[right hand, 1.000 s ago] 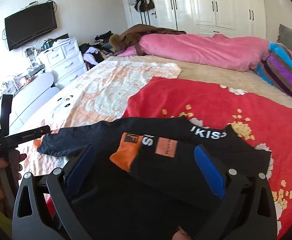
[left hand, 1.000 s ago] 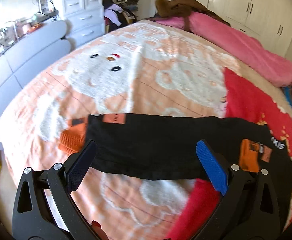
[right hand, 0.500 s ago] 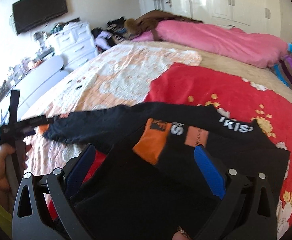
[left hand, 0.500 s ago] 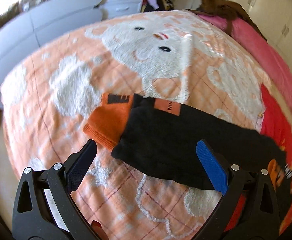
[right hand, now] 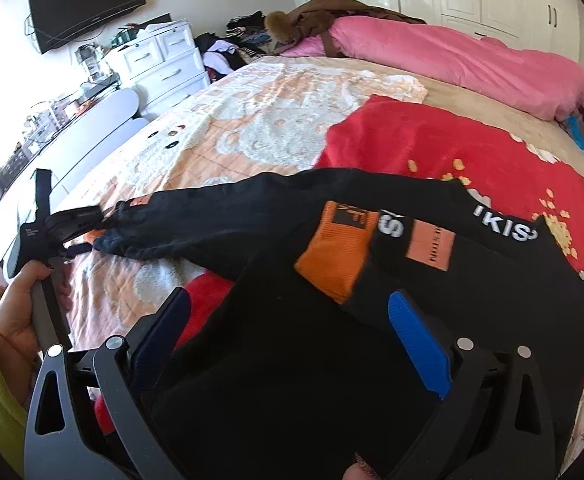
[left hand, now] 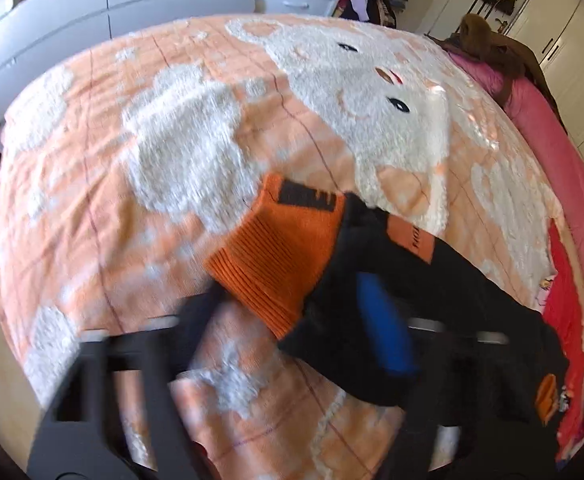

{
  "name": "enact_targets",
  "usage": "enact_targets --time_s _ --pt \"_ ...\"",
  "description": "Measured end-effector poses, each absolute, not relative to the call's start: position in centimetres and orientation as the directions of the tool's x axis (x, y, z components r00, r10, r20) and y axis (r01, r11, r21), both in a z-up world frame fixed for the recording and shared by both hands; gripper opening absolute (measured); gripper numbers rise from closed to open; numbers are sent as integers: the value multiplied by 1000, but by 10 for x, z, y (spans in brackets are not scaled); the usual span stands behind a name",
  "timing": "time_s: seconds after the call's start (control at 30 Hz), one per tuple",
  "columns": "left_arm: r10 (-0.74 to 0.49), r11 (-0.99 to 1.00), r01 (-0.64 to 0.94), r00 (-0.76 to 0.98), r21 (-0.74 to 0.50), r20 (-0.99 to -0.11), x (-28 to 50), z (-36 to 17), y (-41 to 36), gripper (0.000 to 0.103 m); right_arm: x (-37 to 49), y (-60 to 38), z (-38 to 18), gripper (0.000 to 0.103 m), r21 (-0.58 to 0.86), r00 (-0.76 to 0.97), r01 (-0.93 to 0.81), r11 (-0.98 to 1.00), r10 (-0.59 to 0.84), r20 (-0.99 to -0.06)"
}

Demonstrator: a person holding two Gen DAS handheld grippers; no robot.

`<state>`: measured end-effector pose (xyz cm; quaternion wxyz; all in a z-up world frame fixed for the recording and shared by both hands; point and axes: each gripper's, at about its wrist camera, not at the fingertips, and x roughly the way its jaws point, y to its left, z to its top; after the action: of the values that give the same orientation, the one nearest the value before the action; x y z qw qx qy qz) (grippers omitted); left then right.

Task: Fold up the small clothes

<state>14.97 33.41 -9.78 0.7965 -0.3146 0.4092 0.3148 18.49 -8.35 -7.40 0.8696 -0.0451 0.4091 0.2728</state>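
A small black knit sweater with orange ribbed cuffs (right hand: 332, 320) lies spread on the bed, its body on the red flowered blanket (right hand: 452, 144) and one long sleeve reaching out over the fluffy peach-and-white bear-pattern blanket (left hand: 196, 152). White lettering runs along the collar edge, and an orange patch sits beside the folded-in cuff on the chest. Over to the left wrist view: the far sleeve's orange cuff (left hand: 280, 256) with its black label is right up at the left gripper (left hand: 292, 316), fingers blurred, one dark finger left of the cuff and one blue pad (left hand: 384, 328) on the black sleeve; whether they have pinched shut, I cannot tell. The right gripper (right hand: 292, 328) hangs over the sweater's body, jaws spread wide, nothing between them. A rolled pink quilt (right hand: 452, 56) lies along the far side.
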Motion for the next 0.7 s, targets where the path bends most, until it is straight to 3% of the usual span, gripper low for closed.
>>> enact_targets --time_s 0.1,0.17,0.53,0.7 --pt "214 620 -736 493 -273 -843 152 -98 333 11 187 -96 -75 99 139 532 -486 863 418 -736" --pt "211 630 -719 521 -293 -827 152 -93 331 7 189 -109 -75 99 137 545 -462 876 402 -736" --pt "133 765 -504 732 -400 -668 157 -25 266 6 195 -199 -76 99 118 574 -328 937 297 -763" --pt "44 876 -329 782 -352 -621 178 6 191 6 188 -257 -76 99 60 611 -253 966 207 -764"
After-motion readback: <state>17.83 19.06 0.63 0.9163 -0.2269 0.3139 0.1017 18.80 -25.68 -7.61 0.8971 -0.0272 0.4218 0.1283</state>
